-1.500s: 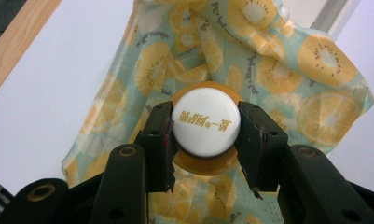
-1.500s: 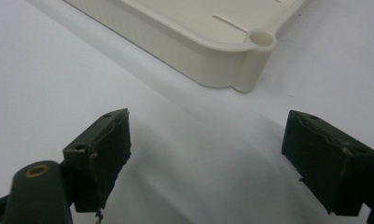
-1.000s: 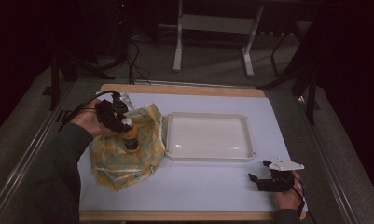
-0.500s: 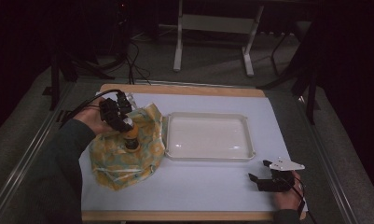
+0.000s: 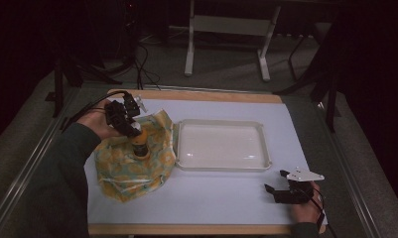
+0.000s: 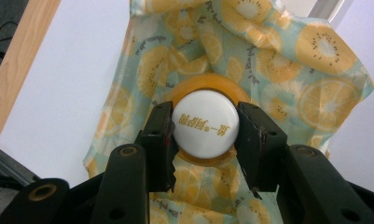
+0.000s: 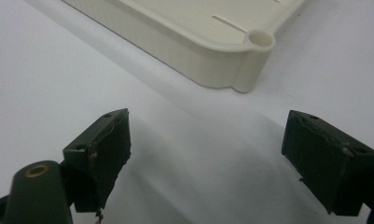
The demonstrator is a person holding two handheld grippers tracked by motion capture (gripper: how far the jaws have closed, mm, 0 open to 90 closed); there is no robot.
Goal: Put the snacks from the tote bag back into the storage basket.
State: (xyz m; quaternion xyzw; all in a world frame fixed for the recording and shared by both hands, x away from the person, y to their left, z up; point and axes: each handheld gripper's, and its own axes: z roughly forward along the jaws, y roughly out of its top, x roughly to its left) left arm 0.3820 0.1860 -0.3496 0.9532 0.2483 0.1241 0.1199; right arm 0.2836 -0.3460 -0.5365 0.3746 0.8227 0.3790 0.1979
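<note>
Two grippers on the table, and all the action sits with the left gripper (image 6: 207, 135): its jaws are clamped on the white cap (image 6: 207, 129) of a small amber bottle (image 5: 139, 147), one jaw on each side, cap face with gold lettering squarely between them. The bottle stands upright on a citrus-print bag (image 5: 132, 158), which lies crumpled toward the left edge of the tabletop (image 5: 221, 198), its right side just touching the white tray (image 5: 221, 166). In the left gripper view the bottle's amber shoulder rings the cap, with the bag's orange slices spread all around beneath.

Over by the near right corner, the right gripper (image 5: 282, 192) rests low on the bare white surface, jaws spread wide with nothing between them; its own view looks past them to a corner of the tray.

My read: this is the pick-up step, grip made, bottle not obviously off the bag yet — I can't tell whether its base has cleared. The tray's floor is bare and sits just to the right, so that looks the likely destination. The next move calls for a straight lift, keeping the bottle upright so the cap doesn't slip in the jaws, then a short carry over the tray's near rim without dragging the bag along.
</note>
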